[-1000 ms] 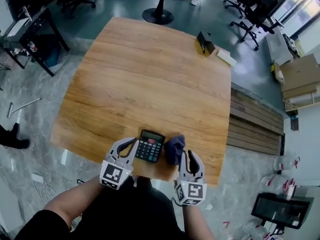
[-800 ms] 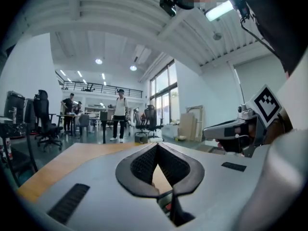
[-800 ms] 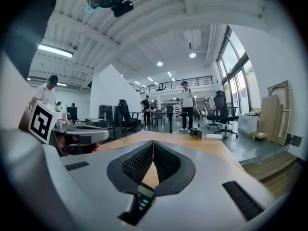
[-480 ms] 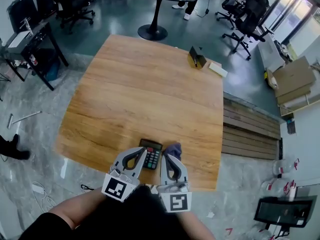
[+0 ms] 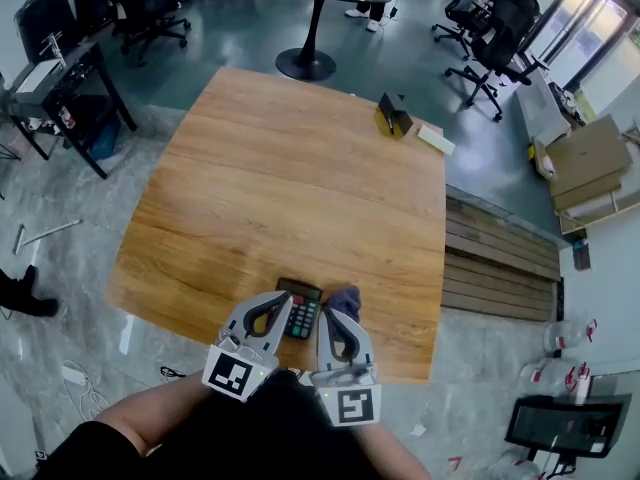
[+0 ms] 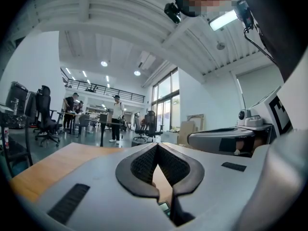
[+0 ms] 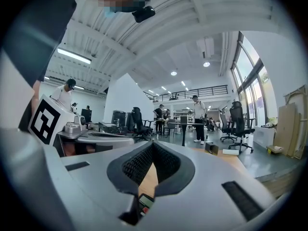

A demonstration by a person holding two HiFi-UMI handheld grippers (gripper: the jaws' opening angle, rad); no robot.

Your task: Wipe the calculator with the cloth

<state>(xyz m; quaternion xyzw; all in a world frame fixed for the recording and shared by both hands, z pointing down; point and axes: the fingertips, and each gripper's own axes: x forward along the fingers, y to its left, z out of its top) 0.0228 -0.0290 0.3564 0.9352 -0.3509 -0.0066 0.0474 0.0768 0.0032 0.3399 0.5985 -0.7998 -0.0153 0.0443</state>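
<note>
A wooden table (image 5: 300, 168) stands on a grey floor in an open office, with chairs and desks beyond it. Over its near edge the left gripper (image 5: 278, 300) hovers with its jaws clenched on nothing, and the calculator (image 5: 303, 313) lies flat on the wood just to its right. The right gripper (image 5: 333, 318) comes next, jaws likewise pressed together and empty, with the dark blue cloth (image 5: 346, 299) bunched just beside the calculator's right edge.
</note>
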